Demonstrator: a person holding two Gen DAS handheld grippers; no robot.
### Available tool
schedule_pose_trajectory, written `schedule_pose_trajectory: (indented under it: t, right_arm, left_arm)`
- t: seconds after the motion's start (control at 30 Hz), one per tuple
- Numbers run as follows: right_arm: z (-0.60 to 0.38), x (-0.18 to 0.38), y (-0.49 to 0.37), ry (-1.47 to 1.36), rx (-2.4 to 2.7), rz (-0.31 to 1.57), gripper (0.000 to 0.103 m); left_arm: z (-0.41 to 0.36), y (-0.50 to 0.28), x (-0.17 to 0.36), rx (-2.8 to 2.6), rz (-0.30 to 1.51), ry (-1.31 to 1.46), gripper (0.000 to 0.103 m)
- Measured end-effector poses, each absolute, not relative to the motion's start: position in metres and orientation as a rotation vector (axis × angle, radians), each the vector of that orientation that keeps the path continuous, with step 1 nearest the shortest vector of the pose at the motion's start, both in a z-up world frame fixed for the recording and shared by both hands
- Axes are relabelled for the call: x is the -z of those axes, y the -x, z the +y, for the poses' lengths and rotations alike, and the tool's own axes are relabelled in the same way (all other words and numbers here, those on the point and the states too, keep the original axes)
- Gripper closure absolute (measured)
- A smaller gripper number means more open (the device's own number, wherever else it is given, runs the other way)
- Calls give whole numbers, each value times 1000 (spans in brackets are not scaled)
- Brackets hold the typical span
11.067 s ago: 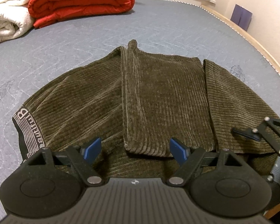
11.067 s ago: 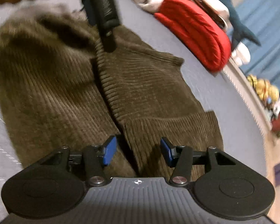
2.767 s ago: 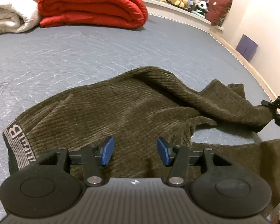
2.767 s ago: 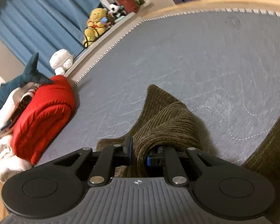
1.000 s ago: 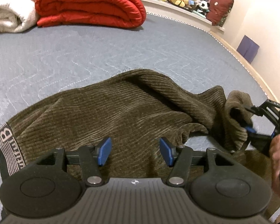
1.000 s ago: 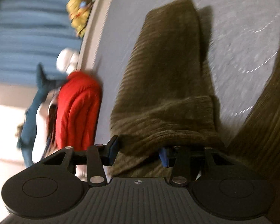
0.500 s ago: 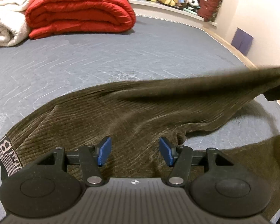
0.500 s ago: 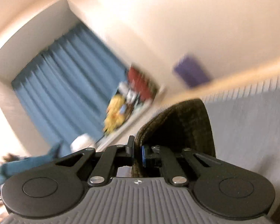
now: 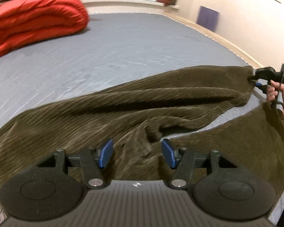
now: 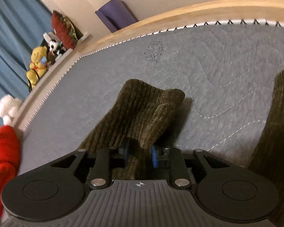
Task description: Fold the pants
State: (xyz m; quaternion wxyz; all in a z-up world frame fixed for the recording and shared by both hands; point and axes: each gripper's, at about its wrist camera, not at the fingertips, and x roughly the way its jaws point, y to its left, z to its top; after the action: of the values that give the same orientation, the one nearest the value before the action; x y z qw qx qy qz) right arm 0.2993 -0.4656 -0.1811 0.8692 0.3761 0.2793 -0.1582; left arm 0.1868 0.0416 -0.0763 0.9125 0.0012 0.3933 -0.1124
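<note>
Dark olive corduroy pants (image 9: 123,109) lie spread on the grey mattress (image 9: 123,43). My left gripper (image 9: 136,153) hovers open just above the rumpled crotch area, nothing between its blue pads. At the far right, my right gripper (image 9: 255,79), in a person's hand (image 9: 282,98), holds the end of one leg stretched out. In the right wrist view the leg's hem (image 10: 142,109) is bunched between the right gripper's (image 10: 140,155) pads, and its jaws are opening. The other leg (image 10: 274,132) lies along the right edge.
A folded red duvet (image 9: 34,22) lies at the mattress's far left. A wooden bed frame (image 10: 198,9) borders the far side, with a purple mat (image 10: 115,13) against the wall. Stuffed toys (image 10: 37,62) sit on a ledge before blue curtains.
The right gripper has swung the leg out to the right and brought it down toward the mattress, stretching it flat. The left gripper has dropped slightly and rolled over the crotch.
</note>
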Motion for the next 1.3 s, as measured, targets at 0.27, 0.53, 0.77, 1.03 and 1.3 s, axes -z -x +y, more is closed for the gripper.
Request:
schedule_pose_trajectory:
  t: [0.27,0.53,0.77,1.03,1.3]
  right_arm:
    - [-467,146,-274,-779,263,503,96]
    - [-452,93,-248,-611,328,533,96]
    - [-461,113,-227,-547,485,884,80]
    - [-488,40,-235,-512,339,571,45]
    - [-469,121,-339,-195,207,807,36]
  left_arm:
    - [21,-214,104,194,842,-145,84]
    - [53,-189,52,137,841,-45,89]
    - [66,-179,83,139,953,-8,56]
    - [96,-176,43,110,828,148,42]
    - [147,-176,29,-43,760,199,42]
